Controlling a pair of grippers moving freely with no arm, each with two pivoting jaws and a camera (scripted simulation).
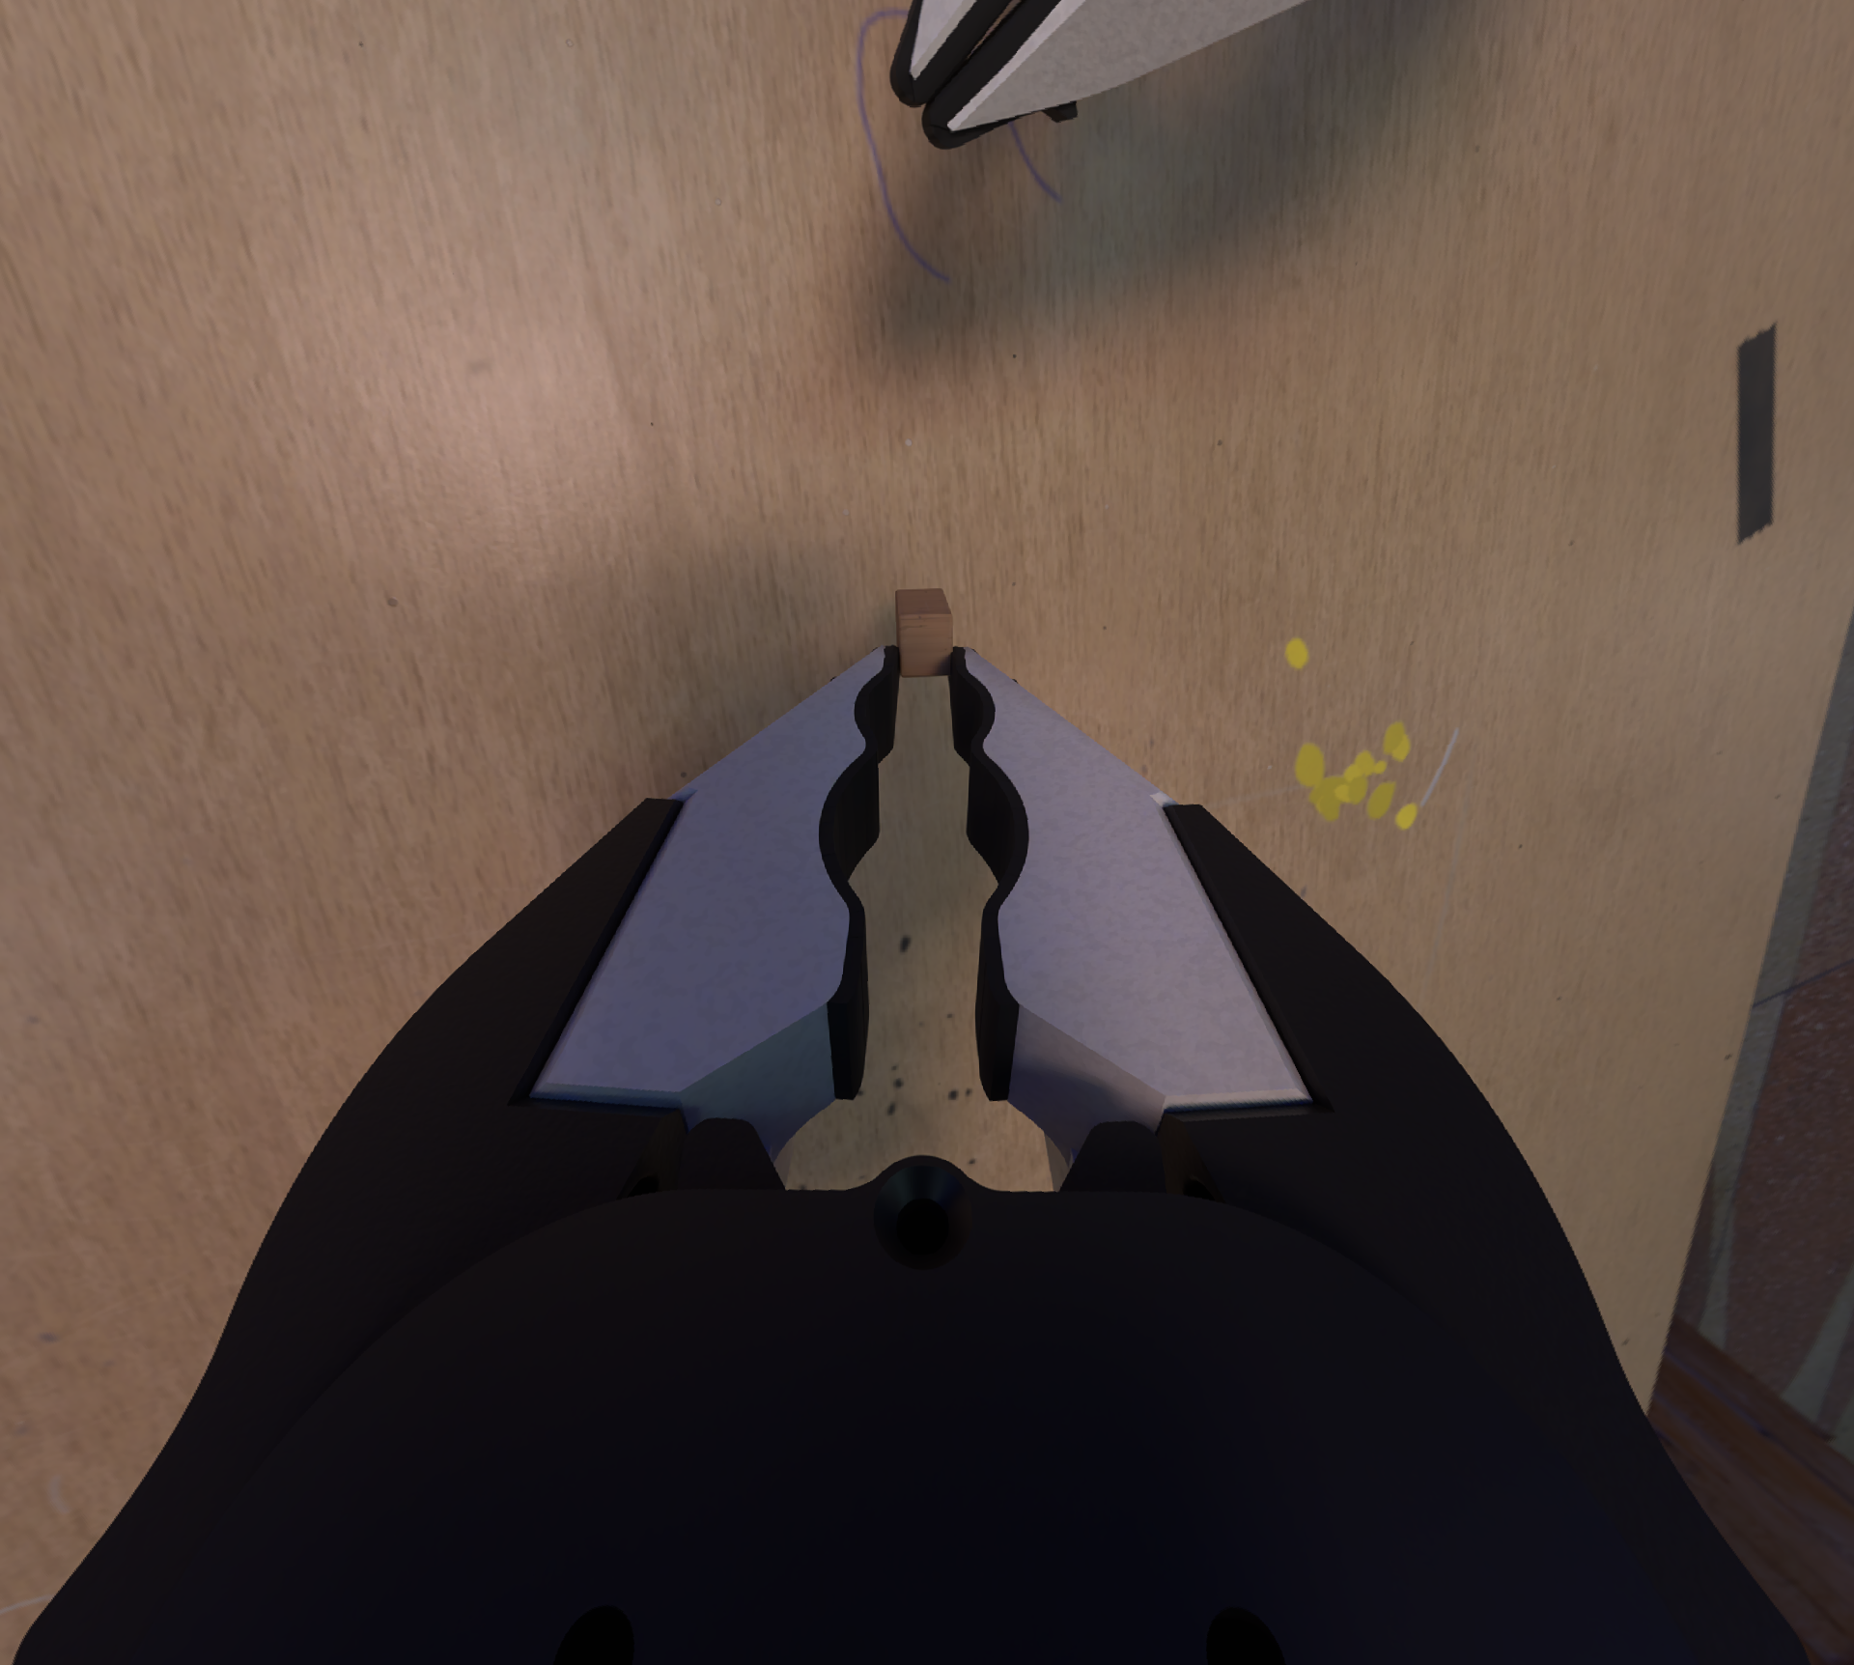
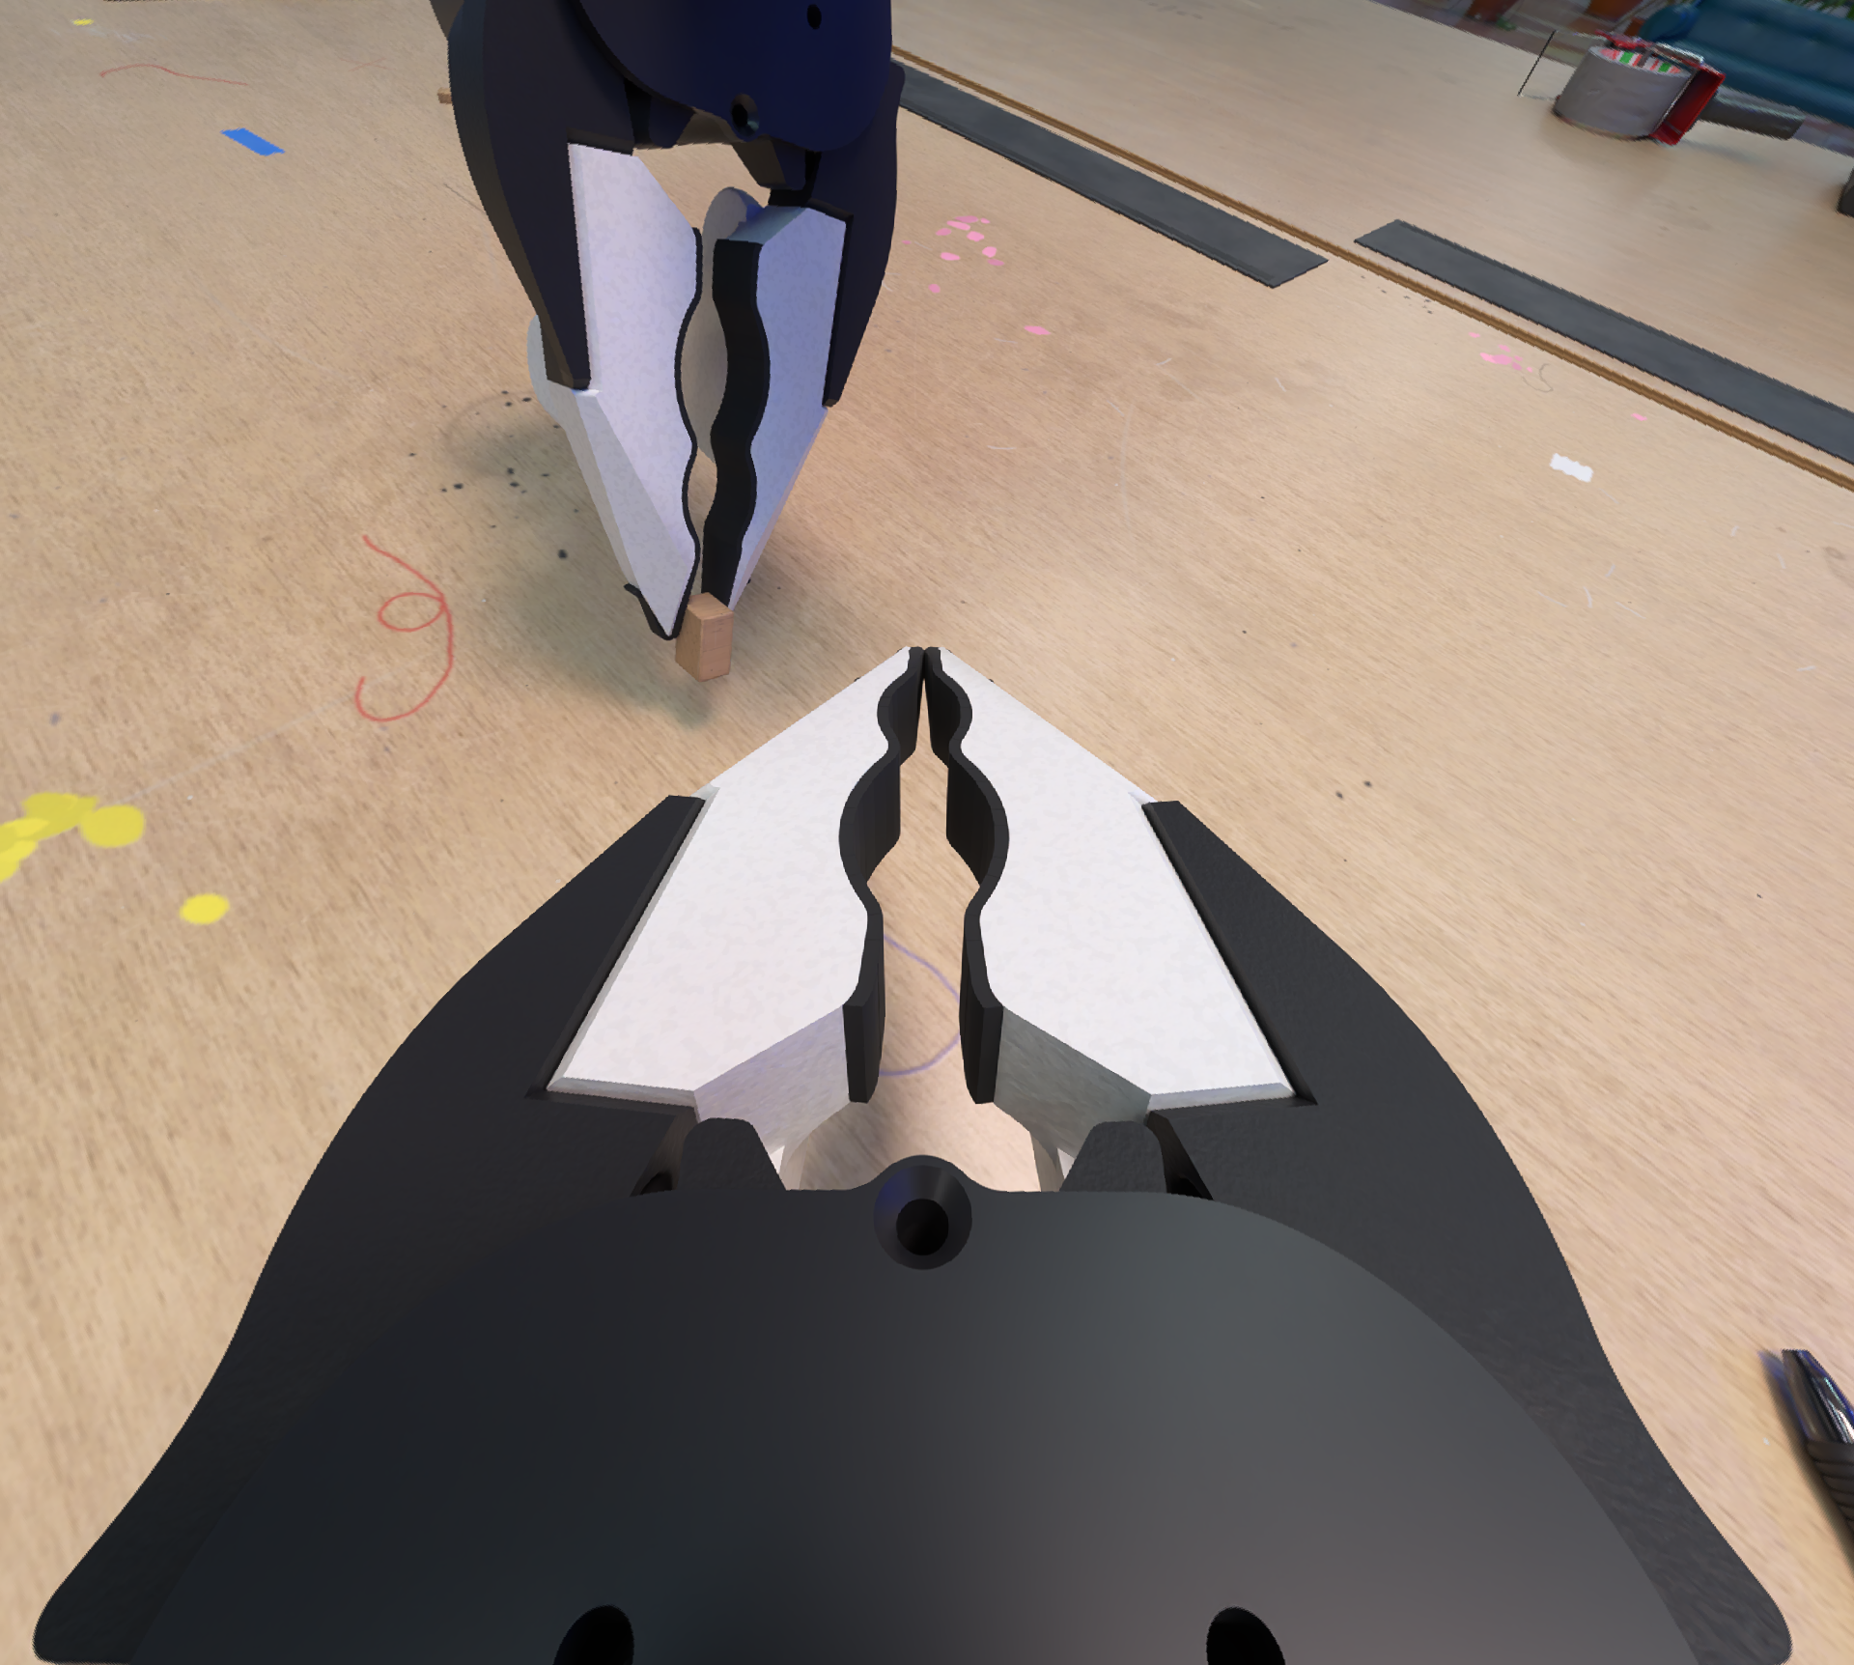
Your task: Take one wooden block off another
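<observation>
At twelve o'clock from the left gripper (image 1: 924, 662), a small wooden block (image 1: 923, 631) sits pinched between the two black-edged fingertips, its top face poking out beyond them. From the right wrist view the same block (image 2: 705, 650) stands upright with its lower end at or just above the plywood table (image 2: 1304, 613); whether it touches the surface I cannot tell, and whether it is one tall block or two stacked I cannot tell either. The left gripper's (image 2: 700, 613) jaws are clamped on the block's upper part.

Over at one o'clock in the left wrist view, the right gripper (image 1: 931, 112) hovers over the table with its jaws pressed together, holding nothing. In its own view the right gripper (image 2: 921, 659) points to twelve o'clock, with the block near its tips at about eleven o'clock.

Yellow paint spots (image 1: 1354, 779) lie at three o'clock of the block in the left wrist view. A red scribble (image 2: 406, 634) lies at nine o'clock of the block in the right wrist view.
</observation>
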